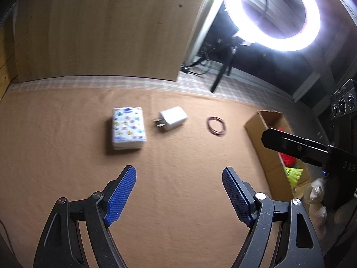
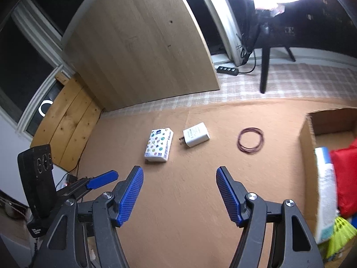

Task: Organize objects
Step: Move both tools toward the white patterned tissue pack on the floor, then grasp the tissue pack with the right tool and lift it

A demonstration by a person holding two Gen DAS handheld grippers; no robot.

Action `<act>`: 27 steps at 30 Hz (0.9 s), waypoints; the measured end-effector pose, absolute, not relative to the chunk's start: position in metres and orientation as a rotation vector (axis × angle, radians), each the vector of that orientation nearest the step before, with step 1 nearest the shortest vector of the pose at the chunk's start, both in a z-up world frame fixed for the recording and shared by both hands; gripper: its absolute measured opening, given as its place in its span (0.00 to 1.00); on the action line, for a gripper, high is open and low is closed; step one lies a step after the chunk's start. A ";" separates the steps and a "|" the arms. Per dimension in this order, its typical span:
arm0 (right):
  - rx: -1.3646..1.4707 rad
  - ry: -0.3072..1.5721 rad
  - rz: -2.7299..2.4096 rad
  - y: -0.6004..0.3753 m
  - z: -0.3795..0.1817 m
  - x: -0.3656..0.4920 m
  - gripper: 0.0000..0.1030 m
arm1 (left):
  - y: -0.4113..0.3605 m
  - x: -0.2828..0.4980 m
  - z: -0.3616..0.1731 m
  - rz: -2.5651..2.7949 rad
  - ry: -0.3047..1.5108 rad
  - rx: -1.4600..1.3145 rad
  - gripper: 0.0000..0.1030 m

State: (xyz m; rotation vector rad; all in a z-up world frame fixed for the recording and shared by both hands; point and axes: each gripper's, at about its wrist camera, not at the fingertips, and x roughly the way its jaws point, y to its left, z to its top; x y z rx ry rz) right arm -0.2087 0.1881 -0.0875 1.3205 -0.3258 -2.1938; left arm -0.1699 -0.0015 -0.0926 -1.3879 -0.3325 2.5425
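- Blue-padded fingers (image 1: 121, 195) nearest of all: left gripper (image 1: 178, 174) spread wide, nothing between the pads, angled down over bare tan cloth (image 1: 178, 201).
- Same for right gripper (image 2: 179, 174): spread apart, nothing held, angled down over the same cloth just left of the box.
- Cardboard box (image 2: 306, 156) next, open-topped, at the right edge of the cloth; already holding a red item (image 2: 345, 174), a white-and-blue pack (image 2: 325, 192) and a yellow-green shuttlecock (image 2: 341, 230).
- Farther out, three loose things in a row, well apart from both tools: patterned tissue pack (image 1: 128, 130) on the left, white charger plug (image 1: 173, 118) just beside it with prongs toward the pack, thin coil of dark red wire (image 1: 216, 126) between plug and box.
- Beyond those, checked fabric strip (image 1: 133, 81), then upright wooden panel (image 1: 100, 26), ring light (image 1: 274, 15) on a dark stand, glaring.
- Judged as an approach step; three things yet to be boxed.
- Risks from here:
  - Motion blur visible in the left view; a fast reach likely to overshoot and knock the plug into the tissue pack.
  - Wire coil flat and thin; pads likely to scrape cloth and slide over it, or to lift only some loops.
  - Soft tissue pack apt to squash or slip under a corner pinch.
  - Both tools close together near the box; possible collision on a shared target.
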 end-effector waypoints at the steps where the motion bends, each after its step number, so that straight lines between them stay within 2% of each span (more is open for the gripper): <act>1: 1.337 -0.348 -2.175 0.183 -0.091 -0.214 0.62 | -0.007 -0.173 -0.093 2.548 -0.327 -1.391 0.80; 9: 1.504 -0.482 -2.036 0.146 -0.132 -0.253 0.62 | -0.046 -0.207 -0.113 2.551 -0.299 -1.429 0.80; 22: 1.593 -0.438 -1.966 0.084 -0.171 -0.280 0.62 | -0.062 -0.246 -0.162 2.449 -0.296 -1.487 0.79; 27: 1.602 -0.381 -1.963 0.067 -0.178 -0.283 0.53 | -0.064 -0.254 -0.168 2.430 -0.314 -1.481 0.77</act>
